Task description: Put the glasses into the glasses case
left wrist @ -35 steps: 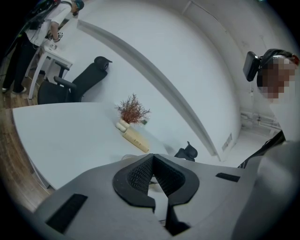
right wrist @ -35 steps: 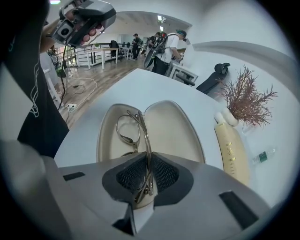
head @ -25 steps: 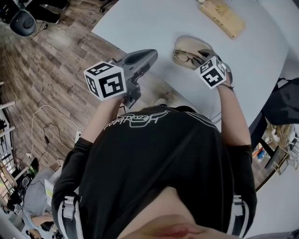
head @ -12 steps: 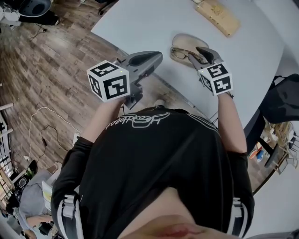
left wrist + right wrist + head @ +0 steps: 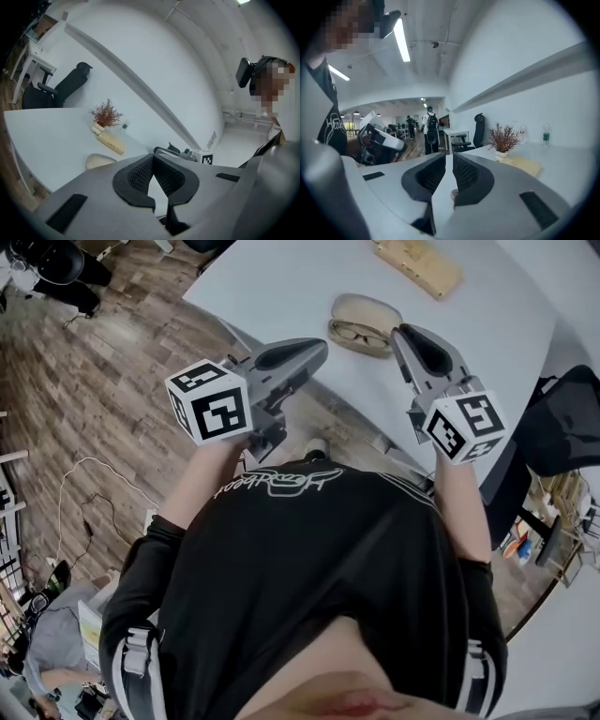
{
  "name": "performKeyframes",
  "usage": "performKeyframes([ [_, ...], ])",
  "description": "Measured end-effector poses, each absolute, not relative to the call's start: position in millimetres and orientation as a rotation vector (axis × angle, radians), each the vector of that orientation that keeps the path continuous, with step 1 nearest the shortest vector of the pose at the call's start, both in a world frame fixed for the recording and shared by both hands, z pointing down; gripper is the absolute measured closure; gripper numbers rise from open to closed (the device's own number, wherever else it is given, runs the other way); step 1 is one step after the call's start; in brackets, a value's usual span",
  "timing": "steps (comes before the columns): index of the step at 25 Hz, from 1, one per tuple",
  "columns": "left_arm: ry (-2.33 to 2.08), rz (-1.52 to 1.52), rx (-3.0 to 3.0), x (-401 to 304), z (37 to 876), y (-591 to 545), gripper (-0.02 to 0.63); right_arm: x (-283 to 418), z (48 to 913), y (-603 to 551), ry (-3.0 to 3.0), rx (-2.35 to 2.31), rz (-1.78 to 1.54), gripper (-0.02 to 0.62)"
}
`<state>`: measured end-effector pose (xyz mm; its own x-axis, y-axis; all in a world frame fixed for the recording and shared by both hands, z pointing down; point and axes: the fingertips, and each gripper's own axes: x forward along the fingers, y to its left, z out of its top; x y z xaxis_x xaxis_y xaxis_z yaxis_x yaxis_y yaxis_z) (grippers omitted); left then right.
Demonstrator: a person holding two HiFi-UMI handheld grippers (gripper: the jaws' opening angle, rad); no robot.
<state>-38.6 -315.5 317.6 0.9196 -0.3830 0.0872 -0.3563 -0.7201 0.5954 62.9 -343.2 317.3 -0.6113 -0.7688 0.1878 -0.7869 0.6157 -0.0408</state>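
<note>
Two grippers hang empty near the glasses case (image 5: 372, 307): left gripper (image 5: 314, 351) clenched, right gripper (image 5: 405, 334) with jaws just narrowed to a slit on nothing, because the glasses (image 5: 356, 332) lie inside that open case, needing no hold.

Smooth, matt white counter (image 5: 281, 277) above a floor (image 5: 84, 399) of grainy wood planks. The glasses case (image 5: 370, 307) looks matt beige inside, and the glasses (image 5: 354, 332) have a thin, metal-looking frame. The left gripper (image 5: 317, 349) and right gripper (image 5: 405, 332) show matt grey plastic shells, with black, finely ribbed pads (image 5: 138, 176) lining the jaws. The shirt (image 5: 309, 568) is black cloth.
</note>
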Motion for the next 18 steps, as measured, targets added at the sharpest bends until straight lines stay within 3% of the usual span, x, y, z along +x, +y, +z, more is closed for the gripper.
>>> performKeyframes([
  [9, -0.541, -0.013, 2.53, -6, 299, -212, 0.6, 76, 289, -216, -2.949, 1.202, 0.377, 0.581],
  [18, -0.523, -0.05, 2.596, 13, 272, -122, 0.6, 86, 263, -110, -3.007, 1.138, 0.264, 0.583],
])
